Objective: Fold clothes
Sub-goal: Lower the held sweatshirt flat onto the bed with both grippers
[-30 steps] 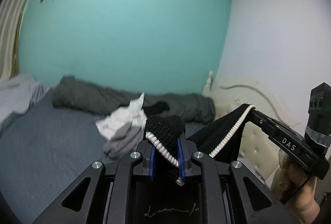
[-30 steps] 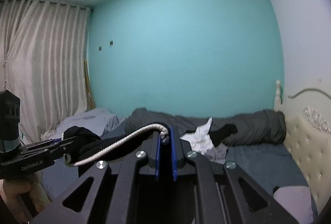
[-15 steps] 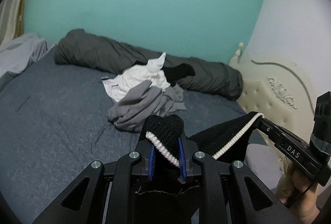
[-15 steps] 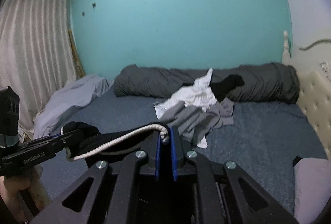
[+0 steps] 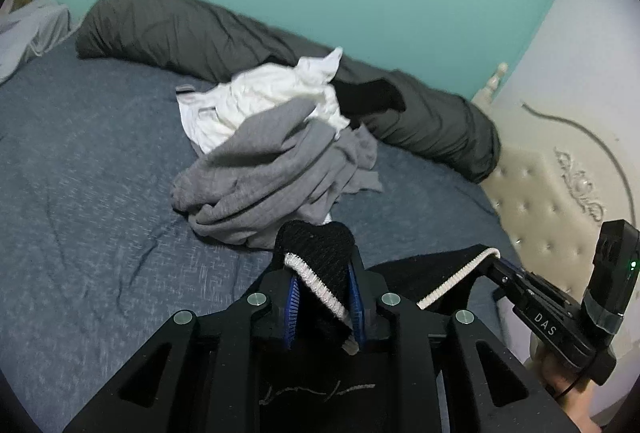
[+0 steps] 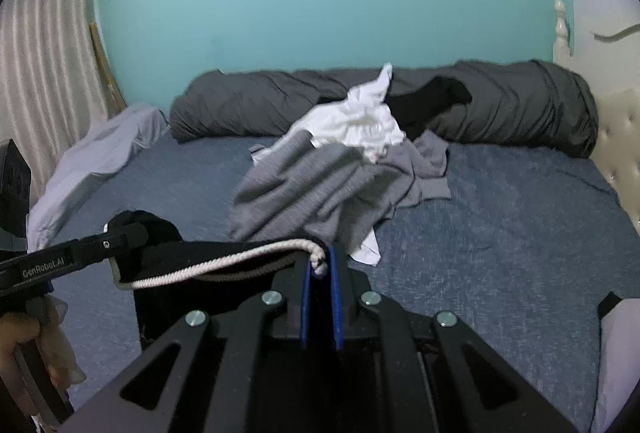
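Knitwear hangs between your two tools: a black garment (image 5: 320,253) with a white ribbed edge, stretched from your left tongs (image 5: 325,297) across to your right tongs (image 6: 320,269). Your left tongs are closed down on a bunched fold of it, the white trim running slantwise between the blue pads. Your right tongs are nearly shut, pinching the trim's end at their tips. Beyond both tongs a pile of clothes (image 5: 276,157) lies on the blue bed (image 5: 88,161), grey pieces in front, a white one (image 6: 356,121) on top behind them and a black one (image 6: 432,101) farther back. A rolled dark grey duvet (image 6: 256,105) lies behind the pile along the teal wall. A padded cream headboard (image 5: 540,193) stands to the right of your tongs.
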### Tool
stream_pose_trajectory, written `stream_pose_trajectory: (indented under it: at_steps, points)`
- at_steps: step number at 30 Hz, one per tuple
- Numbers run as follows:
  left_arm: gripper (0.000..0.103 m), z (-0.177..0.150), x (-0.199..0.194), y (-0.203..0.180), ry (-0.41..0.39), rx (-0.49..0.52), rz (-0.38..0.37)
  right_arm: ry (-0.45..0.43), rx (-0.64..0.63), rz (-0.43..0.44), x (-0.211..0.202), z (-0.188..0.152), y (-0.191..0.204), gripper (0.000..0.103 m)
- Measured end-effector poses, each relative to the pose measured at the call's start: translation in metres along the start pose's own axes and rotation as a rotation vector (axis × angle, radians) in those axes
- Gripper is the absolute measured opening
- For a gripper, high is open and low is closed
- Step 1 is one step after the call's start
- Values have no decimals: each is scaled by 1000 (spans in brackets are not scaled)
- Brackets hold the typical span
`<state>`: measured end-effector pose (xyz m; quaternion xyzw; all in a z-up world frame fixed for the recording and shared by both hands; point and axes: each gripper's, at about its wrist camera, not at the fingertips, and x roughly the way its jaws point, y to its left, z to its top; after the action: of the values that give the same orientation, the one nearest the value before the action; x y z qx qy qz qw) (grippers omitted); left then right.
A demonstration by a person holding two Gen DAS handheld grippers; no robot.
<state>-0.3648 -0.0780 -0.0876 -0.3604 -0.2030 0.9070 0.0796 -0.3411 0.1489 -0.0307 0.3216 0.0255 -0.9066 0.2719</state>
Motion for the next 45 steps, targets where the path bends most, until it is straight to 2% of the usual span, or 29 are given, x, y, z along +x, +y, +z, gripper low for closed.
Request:
stream_pose_trajectory:
  at_steps: [3, 5, 11, 17, 21, 26, 30, 34, 38, 39, 45]
  points:
    - [40, 2, 23, 15, 16, -27, 0, 35, 0, -24, 36, -4, -11, 8]
    - [57, 3, 37, 25, 28, -36, 2, 67, 5, -39, 60, -7, -19, 8]
    - [58, 0, 74, 54, 72, 29, 36, 144, 25, -92, 119, -21, -49, 8]
    - [58, -27, 130, 93, 187, 42, 95, 196, -9, -107, 151, -45, -62, 8]
    - [58, -41, 161, 114, 251, 17, 86, 245, 10, -132, 167, -60, -79, 8]
    - [57, -53, 175, 118, 278, 40, 45, 274, 22, -139, 181, -75, -96, 9]
    - [57, -61, 166, 117, 265, 49, 31, 282, 85, -106, 189, -83, -111, 11]
    - [58, -70, 134, 119, 224, 70, 50, 227, 160, -33, 170, -86, -124, 17]
    - [58, -88, 97, 122, 185, 73, 62, 169, 220, 18, 131, -96, -142, 35]
    - [58, -93, 89, 123, 178, 71, 68, 171, 242, 34, 125, -100, -147, 38]
    - [58, -130, 47, 128, 159, 46, 105, 232, 374, 119, 88, -150, -156, 38]
